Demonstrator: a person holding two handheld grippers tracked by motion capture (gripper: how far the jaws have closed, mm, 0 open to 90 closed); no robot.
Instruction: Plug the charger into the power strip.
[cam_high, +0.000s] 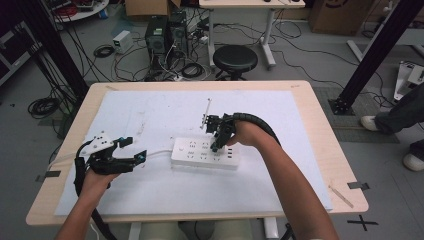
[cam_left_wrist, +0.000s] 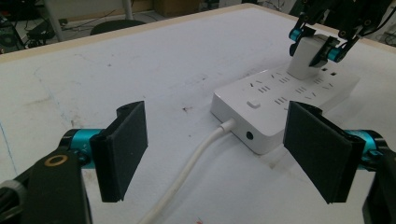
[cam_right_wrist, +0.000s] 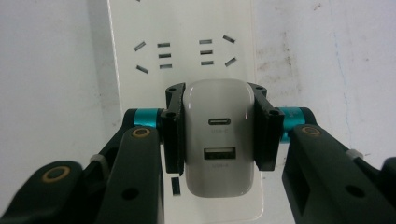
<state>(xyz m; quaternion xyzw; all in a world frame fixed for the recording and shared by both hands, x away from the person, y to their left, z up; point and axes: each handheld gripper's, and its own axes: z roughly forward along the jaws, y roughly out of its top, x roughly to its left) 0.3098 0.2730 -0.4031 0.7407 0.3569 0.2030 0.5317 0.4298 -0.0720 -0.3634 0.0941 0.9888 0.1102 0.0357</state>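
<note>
A white power strip (cam_high: 205, 153) lies on the white sheet near the table's middle, its white cable (cam_left_wrist: 187, 172) trailing left. My right gripper (cam_high: 216, 145) is shut on a white USB charger (cam_right_wrist: 218, 140) that stands on the strip (cam_right_wrist: 182, 28); both pads press the charger's sides. The charger (cam_left_wrist: 306, 58) shows two ports on its top face. My left gripper (cam_high: 136, 149) is held open just left of the strip's cable end, its jaws wide apart with nothing between them (cam_left_wrist: 215, 154); the strip (cam_left_wrist: 280, 100) lies ahead of it.
A white sheet (cam_high: 150, 190) covers most of the wooden table (cam_high: 320, 125). A thin metal rod (cam_high: 206, 112) lies behind the right hand. A black stool (cam_high: 235, 60), cables and computer cases stand on the floor beyond the far edge.
</note>
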